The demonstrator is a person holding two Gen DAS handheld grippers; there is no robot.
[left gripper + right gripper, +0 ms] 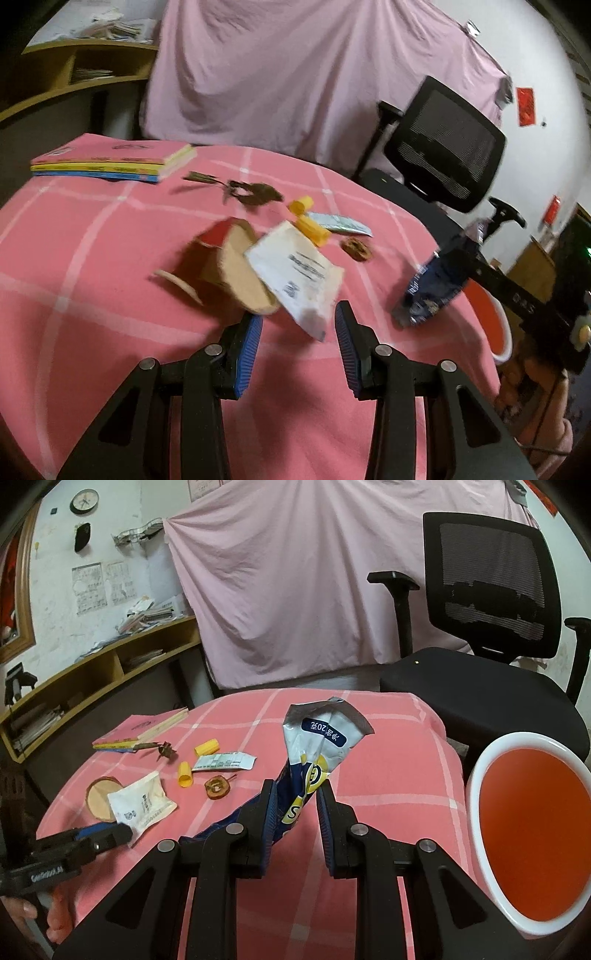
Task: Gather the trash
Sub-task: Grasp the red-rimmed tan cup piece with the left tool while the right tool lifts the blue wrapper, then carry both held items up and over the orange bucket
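My left gripper (299, 328) is open low over the pink checked tablecloth (92, 258). A white printed packet (295, 273) has its near corner between the blue pads without touching them, and it leans on a brown round cardboard container (229, 266). In the right wrist view the packet (142, 801) lies on the cloth by the left gripper's fingertip (122, 834). My right gripper (295, 801) is shut on a crumpled blue and silver snack bag (321, 738), held upright beside an orange bin with a white rim (476, 786).
Two yellow pieces (207, 746), a silver wrapper (223, 762), a brown round scrap (218, 787) and a dried plant bit (164, 749) lie mid-table. Stacked books (110, 158) sit far left. A black office chair (491, 590) stands behind the table.
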